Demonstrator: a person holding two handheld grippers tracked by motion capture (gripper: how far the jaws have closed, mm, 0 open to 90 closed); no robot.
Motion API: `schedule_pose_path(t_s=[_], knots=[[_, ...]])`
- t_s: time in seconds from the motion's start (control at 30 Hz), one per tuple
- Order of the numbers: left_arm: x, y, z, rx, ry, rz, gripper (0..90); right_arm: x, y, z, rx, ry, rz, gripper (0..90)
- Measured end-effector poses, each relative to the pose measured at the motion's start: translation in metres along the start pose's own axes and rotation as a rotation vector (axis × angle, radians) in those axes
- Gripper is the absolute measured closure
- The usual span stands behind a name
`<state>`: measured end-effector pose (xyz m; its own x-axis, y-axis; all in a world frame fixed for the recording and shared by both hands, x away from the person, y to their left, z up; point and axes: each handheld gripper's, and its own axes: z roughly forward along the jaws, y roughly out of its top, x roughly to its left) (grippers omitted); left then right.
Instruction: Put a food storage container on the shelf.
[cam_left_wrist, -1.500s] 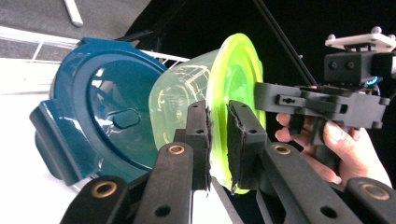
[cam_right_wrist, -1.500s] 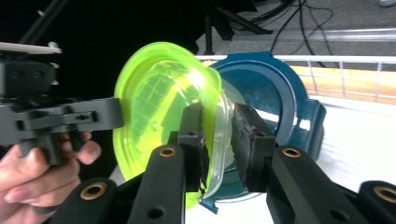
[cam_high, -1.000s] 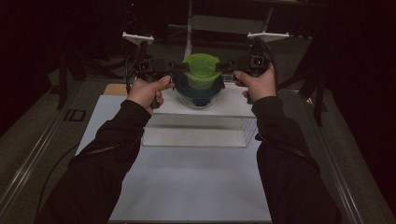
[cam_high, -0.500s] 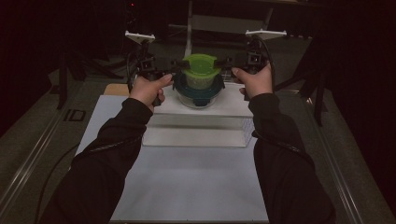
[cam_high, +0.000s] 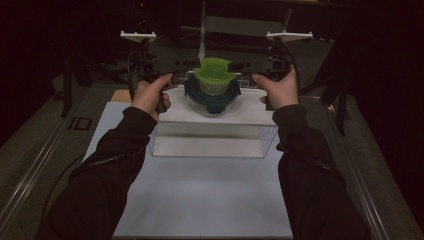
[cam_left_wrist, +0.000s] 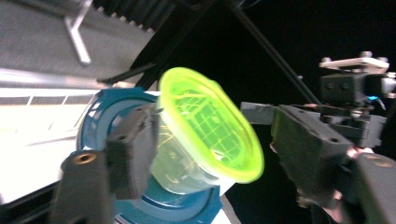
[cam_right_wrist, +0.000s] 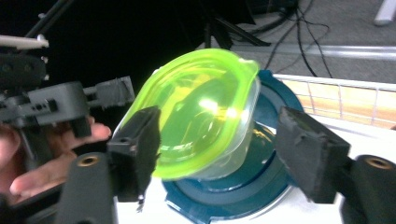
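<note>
High view: we see both tongs, left tongs (cam_high: 181, 76) and right tongs (cam_high: 246, 71), open wide beside the green-lidded tub (cam_high: 214, 76) sitting in the blue bowl (cam_high: 212, 97).

White table (cam_high: 200, 200), clear raised stand (cam_high: 210, 137) on it

A green-lidded clear tub (cam_high: 213, 79) stands, apparently stacked, on a blue-lidded bowl (cam_high: 212, 98).

Dark room, white table (cam_high: 200, 200), grey floor (cam_high: 30, 150), black stand legs (cam_high: 67, 85) behind.
</note>
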<state>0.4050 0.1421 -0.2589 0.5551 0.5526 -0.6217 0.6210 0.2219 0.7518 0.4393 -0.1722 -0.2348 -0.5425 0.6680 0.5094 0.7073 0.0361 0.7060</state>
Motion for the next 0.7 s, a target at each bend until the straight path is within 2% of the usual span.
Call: schedule_pose_path(t_s=[0.1,0.2,0.3,0.43,0.57,0.6,0.7], knots=[[-0.005,-0.006,-0.009,-0.009,-0.01,0.047,13.9,0.002,-0.009,-0.007,-0.008,0.004,-0.032,25.0],[-0.01,-0.013,-0.018,-0.01,-0.014,0.118,11.4,0.005,-0.017,-0.012,-0.009,0.0,-0.06,23.9],[-0.013,-0.024,-0.026,-0.015,-0.024,0.156,5.3,0.007,-0.024,-0.019,-0.017,-0.001,-0.083,23.7],[-0.016,-0.042,-0.035,-0.005,-0.024,0.206,3.9,0.006,-0.037,-0.023,-0.022,0.013,-0.092,23.8],[-0.013,-0.061,-0.044,-0.003,-0.015,0.231,3.8,0.004,-0.054,-0.024,-0.017,0.012,-0.111,23.7],[-0.013,-0.061,-0.044,-0.003,-0.015,0.231,3.8,0.004,-0.054,-0.024,-0.017,0.012,-0.111,23.7],[-0.009,-0.077,-0.047,0.014,0.0,0.267,3.8,-0.001,-0.07,-0.025,-0.02,0.025,-0.113,23.7]])
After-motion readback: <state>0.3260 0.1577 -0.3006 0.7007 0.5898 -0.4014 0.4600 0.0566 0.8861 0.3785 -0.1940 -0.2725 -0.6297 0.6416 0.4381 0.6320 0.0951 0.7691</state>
